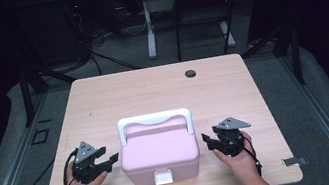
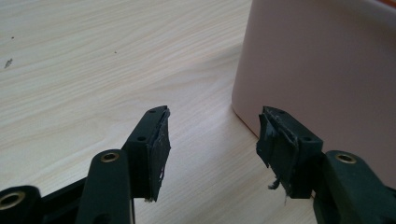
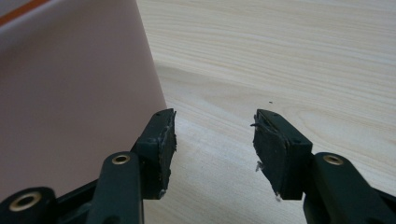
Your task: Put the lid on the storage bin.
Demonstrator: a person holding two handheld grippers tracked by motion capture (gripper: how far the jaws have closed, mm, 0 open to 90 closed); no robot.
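Observation:
A pink lidded box (image 1: 160, 153) with a white carrying handle (image 1: 154, 119) and a white front latch (image 1: 163, 177) stands near the front middle of the wooden table (image 1: 102, 98). My left gripper (image 1: 108, 160) rests just left of the box, jaws open and empty, tips pointing at its side. In the left gripper view the box wall (image 2: 322, 70) rises close beyond the open left gripper (image 2: 212, 135). My right gripper (image 1: 207, 140) sits just right of the box, open with nothing between its jaws. The right gripper view has the box wall (image 3: 70, 93) at its left, beside the right gripper (image 3: 214, 135).
A round cable hole (image 1: 190, 73) lies near the table's far edge. Behind the table stand a white desk leg (image 1: 148, 24) and loose cables on the grey floor. Bare wood stretches across the far half of the table.

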